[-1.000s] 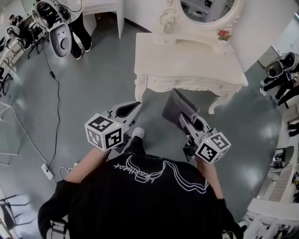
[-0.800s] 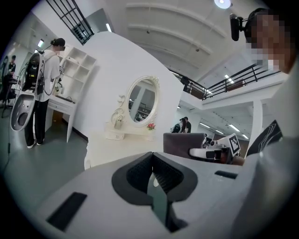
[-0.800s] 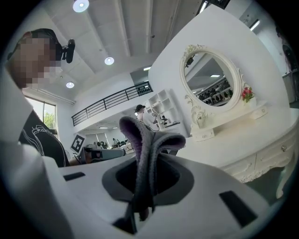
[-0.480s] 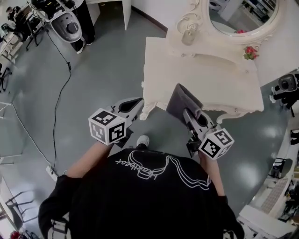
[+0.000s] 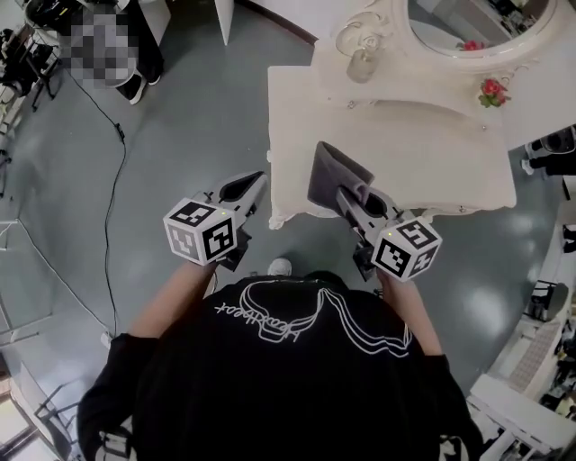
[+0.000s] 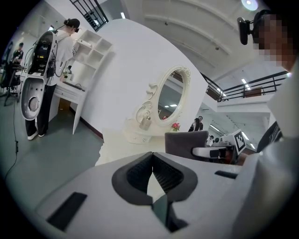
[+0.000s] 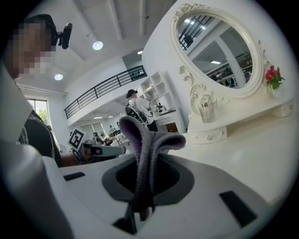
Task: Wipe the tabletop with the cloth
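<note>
Table (image 5: 432, 153) white, mirror (image 5: 468, 18) at its far edge. Grey cloth (image 5: 331, 173) over the table's near-left part, clamped in right gripper (image 5: 353, 200); contact with the top unclear. Left gripper (image 5: 252, 183) just left of the table, jaws clenched, empty.

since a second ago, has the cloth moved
Yes. The cloth in the right gripper went forward: before, it was short of the table front edge; now it is over its top.

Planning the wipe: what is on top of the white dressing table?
A mirror and red flowers stand at the back of the table. The cloth in the right gripper hides a patch near the front.
</note>
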Action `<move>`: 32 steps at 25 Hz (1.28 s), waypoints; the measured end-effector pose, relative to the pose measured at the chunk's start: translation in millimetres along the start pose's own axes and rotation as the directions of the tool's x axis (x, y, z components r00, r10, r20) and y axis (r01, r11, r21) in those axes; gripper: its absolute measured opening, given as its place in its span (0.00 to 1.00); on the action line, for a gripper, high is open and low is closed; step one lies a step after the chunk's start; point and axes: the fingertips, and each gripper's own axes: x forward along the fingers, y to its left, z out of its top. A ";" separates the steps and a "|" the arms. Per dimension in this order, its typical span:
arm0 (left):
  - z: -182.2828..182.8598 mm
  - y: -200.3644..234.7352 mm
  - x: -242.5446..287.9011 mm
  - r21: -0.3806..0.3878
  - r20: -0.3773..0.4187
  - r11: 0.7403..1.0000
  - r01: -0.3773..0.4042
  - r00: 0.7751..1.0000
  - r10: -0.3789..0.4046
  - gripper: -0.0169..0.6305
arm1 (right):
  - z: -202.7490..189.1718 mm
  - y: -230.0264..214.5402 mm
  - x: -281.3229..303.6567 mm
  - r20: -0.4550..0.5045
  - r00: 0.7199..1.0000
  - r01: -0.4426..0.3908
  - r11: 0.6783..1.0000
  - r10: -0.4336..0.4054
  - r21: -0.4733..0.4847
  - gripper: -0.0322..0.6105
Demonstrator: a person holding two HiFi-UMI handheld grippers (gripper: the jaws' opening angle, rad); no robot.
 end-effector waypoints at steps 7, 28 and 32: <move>8.4 19.4 29.7 -0.003 -0.015 0.999 -0.040 0.999 0.040 0.03 | 1.4 -19.9 46.4 -0.074 0.995 -0.069 0.997 0.067 -0.027 0.13; 18.6 82.4 62.1 -0.134 -0.040 0.968 -0.212 0.977 0.208 0.03 | -7.0 -80.6 190.5 -0.305 0.944 -0.156 0.984 0.124 -0.081 0.13; 15.8 92.5 65.4 -0.149 -0.045 0.963 -0.226 0.974 0.221 0.03 | -19.6 -95.2 204.4 -0.341 0.937 -0.128 0.980 0.070 -0.150 0.13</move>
